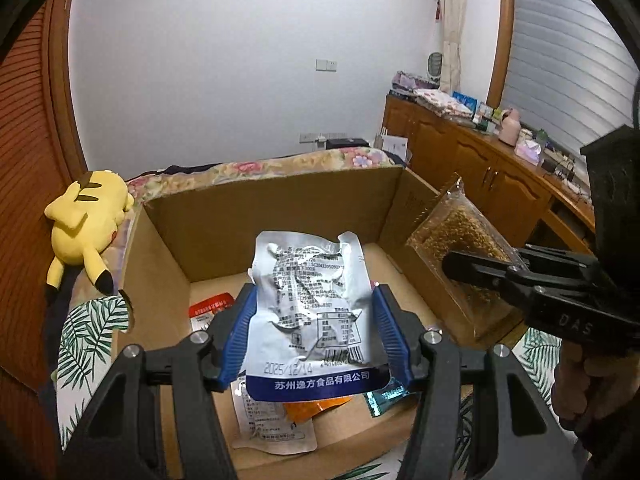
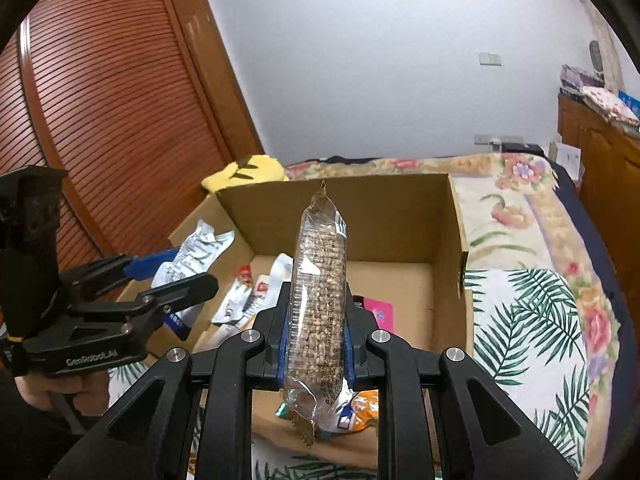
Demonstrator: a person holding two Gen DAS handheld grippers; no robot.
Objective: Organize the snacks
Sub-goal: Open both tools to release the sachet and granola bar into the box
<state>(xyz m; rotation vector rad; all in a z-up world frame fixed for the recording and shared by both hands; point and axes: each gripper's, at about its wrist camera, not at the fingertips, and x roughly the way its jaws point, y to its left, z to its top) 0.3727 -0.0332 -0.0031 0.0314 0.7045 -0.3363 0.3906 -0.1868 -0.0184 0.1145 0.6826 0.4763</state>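
Both hands are carrying snacks over the cardboard box sitting on the bed. The left gripper is holding its jaws clamped on a silver pouch; the right gripper is pinching a clear grain bar upright. Next, probably, lowering each inside the box walls and letting go.

A crinkled, glossy foil pouch is seen between ribbed blue plastic pads. A clear, shiny plastic wrapper of rough grain cake is shown. The cardboard box is matt brown. The plush toy is soft yellow cloth; the louvred door is varnished wood.
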